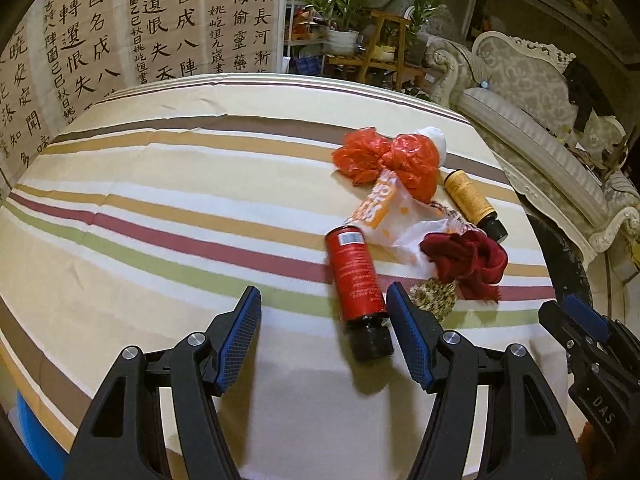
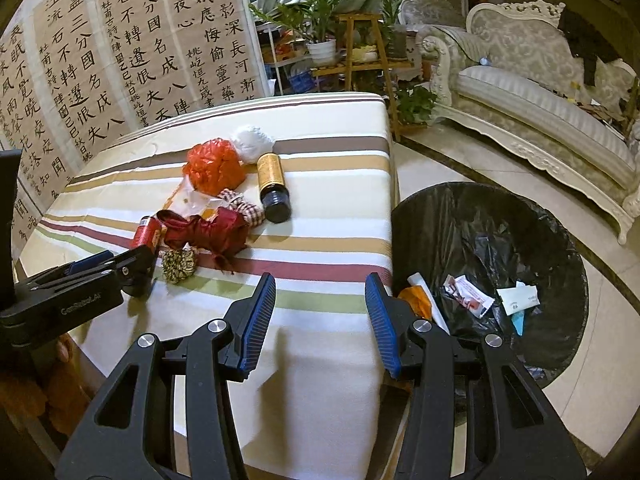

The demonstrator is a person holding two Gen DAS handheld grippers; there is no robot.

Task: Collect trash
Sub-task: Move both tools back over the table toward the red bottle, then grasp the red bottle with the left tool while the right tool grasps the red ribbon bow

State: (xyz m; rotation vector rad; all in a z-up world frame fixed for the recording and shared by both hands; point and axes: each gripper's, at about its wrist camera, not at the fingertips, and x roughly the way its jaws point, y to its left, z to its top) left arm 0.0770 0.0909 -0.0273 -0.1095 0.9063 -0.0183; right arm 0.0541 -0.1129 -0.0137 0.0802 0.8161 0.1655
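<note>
A lived-in sitting room under warm indoor light

Tall calligraphy panels (image 2: 132, 52) line the left wall. Beside them, a wooden plant stand (image 2: 362, 60) holds leafy potted plants (image 2: 320, 20). An ornate pale sofa (image 2: 540, 92) with carved trim runs along the right, over glossy cream floor tiles (image 2: 432, 164) with a dark inlaid border.

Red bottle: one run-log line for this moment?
left gripper open beside red bottle | right gripper open, empty | bin right of table
</note>
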